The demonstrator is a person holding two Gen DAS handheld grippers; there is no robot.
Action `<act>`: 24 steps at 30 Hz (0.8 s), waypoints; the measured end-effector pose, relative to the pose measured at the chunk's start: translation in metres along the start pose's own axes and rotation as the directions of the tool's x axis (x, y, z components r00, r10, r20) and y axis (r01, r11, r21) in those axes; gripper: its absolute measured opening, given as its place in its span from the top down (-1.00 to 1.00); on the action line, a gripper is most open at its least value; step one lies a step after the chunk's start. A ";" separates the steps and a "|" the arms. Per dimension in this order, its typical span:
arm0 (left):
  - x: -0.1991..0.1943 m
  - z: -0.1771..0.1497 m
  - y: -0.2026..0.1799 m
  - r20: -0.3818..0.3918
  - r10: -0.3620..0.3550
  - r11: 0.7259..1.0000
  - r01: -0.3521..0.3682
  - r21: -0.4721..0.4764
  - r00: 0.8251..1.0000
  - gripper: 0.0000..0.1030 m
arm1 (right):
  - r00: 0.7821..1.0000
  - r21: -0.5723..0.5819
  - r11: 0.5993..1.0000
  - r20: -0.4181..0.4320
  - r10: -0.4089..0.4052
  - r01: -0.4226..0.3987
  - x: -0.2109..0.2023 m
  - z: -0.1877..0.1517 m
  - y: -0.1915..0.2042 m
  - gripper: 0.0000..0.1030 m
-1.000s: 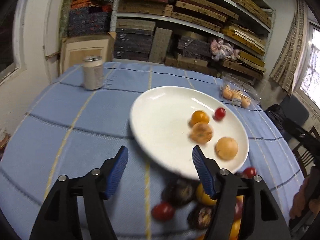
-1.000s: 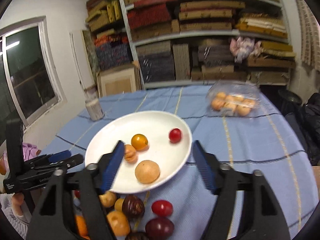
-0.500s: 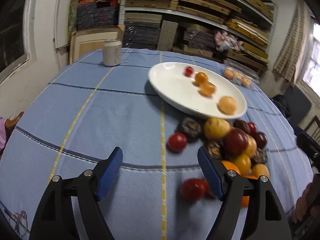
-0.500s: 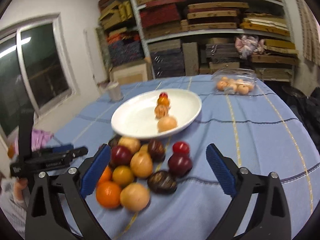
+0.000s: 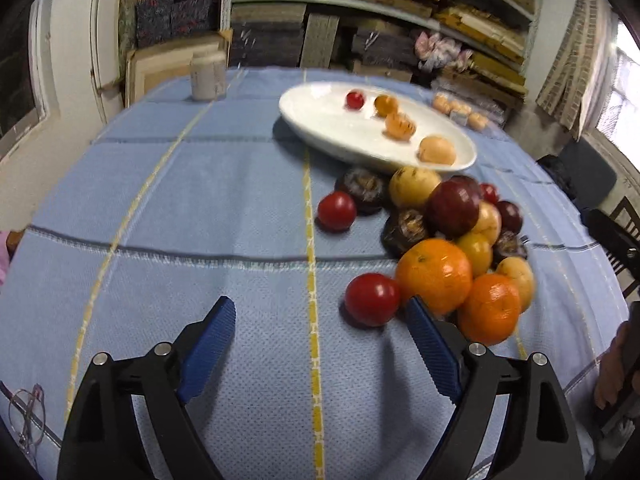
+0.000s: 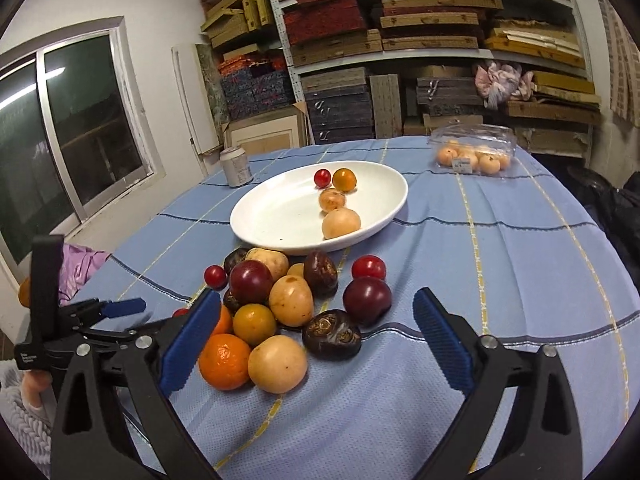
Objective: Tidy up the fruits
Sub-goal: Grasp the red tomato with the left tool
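Observation:
A white oval plate [image 5: 320, 120] [image 6: 280, 216] holds several small fruits, among them a red cherry tomato [image 6: 322, 177] and a pale round fruit [image 6: 341, 222]. In front of it lies a pile of loose fruit [image 6: 280, 304] on the blue cloth: oranges [image 5: 434, 274], red tomatoes [image 5: 372, 299], dark plums [image 6: 367, 295], yellow and brown fruits. My left gripper [image 5: 320, 340] is open and empty, with the near red tomato just ahead of its right finger. My right gripper [image 6: 316, 332] is open and empty, just before the pile. The left gripper also shows in the right wrist view [image 6: 116, 312].
A drink can [image 5: 207, 76] [image 6: 237, 167] stands at the table's far left. A clear plastic box of small oranges [image 6: 474, 152] [image 5: 460, 110] sits at the far right. Shelves of stacked boxes [image 6: 400, 40] fill the back wall. Chairs [image 5: 612, 236] stand to the right.
Both grippers have pulled back from the plate toward the near table edge. The fruit pile now lies just ahead of them. Both stay open.

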State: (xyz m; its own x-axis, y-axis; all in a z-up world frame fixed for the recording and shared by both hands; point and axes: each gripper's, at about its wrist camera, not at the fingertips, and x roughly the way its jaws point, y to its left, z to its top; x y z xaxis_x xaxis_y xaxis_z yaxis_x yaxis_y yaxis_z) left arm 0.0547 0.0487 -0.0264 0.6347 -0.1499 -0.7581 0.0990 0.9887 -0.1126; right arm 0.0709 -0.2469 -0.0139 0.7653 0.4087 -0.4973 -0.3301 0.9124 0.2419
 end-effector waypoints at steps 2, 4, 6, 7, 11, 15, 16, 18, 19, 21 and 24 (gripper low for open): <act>0.010 0.000 -0.002 -0.046 0.015 1.000 -0.015 0.009 0.999 -0.71 | 1.000 0.008 1.000 -0.006 0.000 0.000 0.001 0.000 -0.002 -0.85; 0.012 0.001 -0.008 -0.043 0.036 0.998 -0.034 0.046 0.998 -0.71 | 1.000 0.012 1.000 -0.011 0.003 -0.003 0.001 0.000 -0.002 -0.85; 0.018 0.002 -0.015 -0.052 0.070 0.994 -0.066 0.084 0.996 -0.71 | 1.000 0.007 1.000 -0.012 0.003 -0.003 0.001 0.000 -0.001 -0.85; 0.020 0.003 -0.016 -0.051 0.084 0.993 -0.079 0.093 0.995 -0.71 | 1.000 0.005 1.000 -0.013 0.003 -0.003 0.001 0.000 0.000 -0.85; 0.024 0.009 -0.012 -0.051 0.073 0.994 -0.069 0.080 0.996 -0.73 | 1.000 -0.002 1.000 -0.023 0.007 -0.007 0.002 -0.001 0.001 -0.85; 0.025 0.010 -0.012 -0.057 0.067 0.995 -0.062 0.084 0.996 -0.81 | 1.000 -0.010 1.000 -0.028 0.006 -0.006 0.003 -0.001 0.003 -0.85; 0.026 0.010 -0.013 -0.062 0.066 0.994 -0.060 0.093 0.996 -0.88 | 1.000 -0.010 1.000 -0.029 0.004 -0.005 0.003 -0.001 0.003 -0.85; 0.028 0.009 -0.016 -0.071 0.063 0.993 -0.055 0.105 0.996 -0.93 | 0.999 -0.006 1.000 -0.035 0.002 -0.002 0.004 -0.001 0.002 -0.85; 0.028 0.009 -0.015 -0.072 0.058 0.993 -0.051 0.102 0.996 -0.93 | 0.999 -0.003 1.000 -0.039 -0.001 0.000 0.005 -0.001 0.002 -0.85; 0.028 0.009 -0.015 -0.072 0.058 0.993 -0.050 0.102 0.996 -0.93 | 0.999 0.003 1.000 -0.048 -0.003 0.003 0.007 -0.001 0.001 -0.85; 0.025 0.008 -0.015 -0.057 0.046 0.995 -0.041 0.092 0.997 -0.91 | 0.998 0.008 1.000 -0.057 -0.006 0.006 0.008 -0.002 0.000 -0.85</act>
State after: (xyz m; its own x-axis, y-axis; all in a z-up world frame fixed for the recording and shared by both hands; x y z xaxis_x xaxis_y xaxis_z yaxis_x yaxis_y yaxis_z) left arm 0.0754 0.0305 -0.0384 0.5937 -0.1035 -0.7980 0.1432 0.9895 -0.0218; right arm 0.0759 -0.2434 -0.0201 0.7343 0.4039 -0.5456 -0.3210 0.9148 0.2453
